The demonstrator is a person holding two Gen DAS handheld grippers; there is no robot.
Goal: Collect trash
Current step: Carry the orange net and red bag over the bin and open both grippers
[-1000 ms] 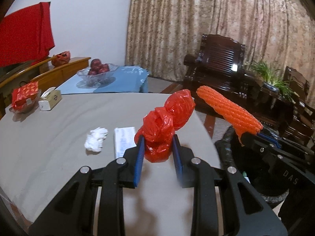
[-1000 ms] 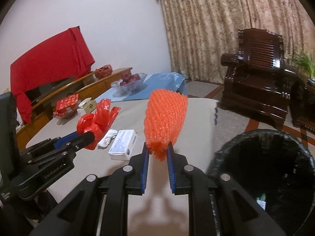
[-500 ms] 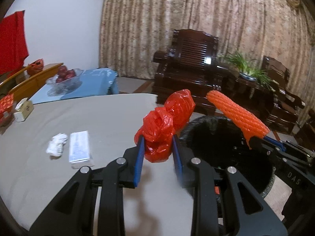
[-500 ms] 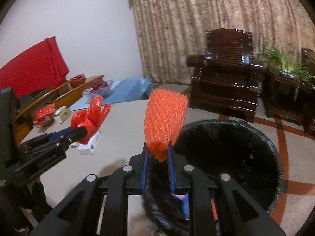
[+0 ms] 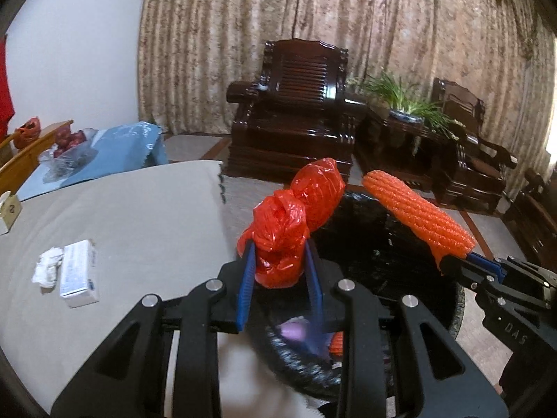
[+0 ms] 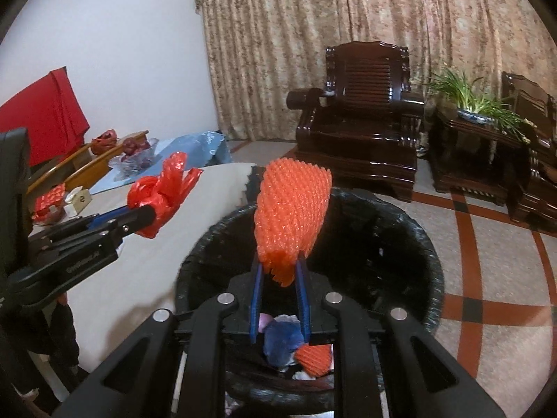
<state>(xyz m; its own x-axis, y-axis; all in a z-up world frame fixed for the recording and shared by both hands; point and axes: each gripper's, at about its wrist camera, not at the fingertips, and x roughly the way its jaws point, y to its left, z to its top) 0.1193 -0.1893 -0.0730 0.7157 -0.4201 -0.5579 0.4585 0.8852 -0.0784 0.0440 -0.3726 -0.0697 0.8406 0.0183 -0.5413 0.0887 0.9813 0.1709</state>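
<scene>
We hold both pieces of trash over the black-lined bin beside the bench, and we judge the step is the drop: centre each load above the opening before letting go. Our left gripper has its fingers narrowly spread, pinching the crumpled red plastic bag. Our right gripper pinches the orange foam net at its lower end. A tissue and small box remain on the bench.

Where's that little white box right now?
The white box lies on the grey table, at the left of the left camera's view, right beside a crumpled white tissue.
</scene>
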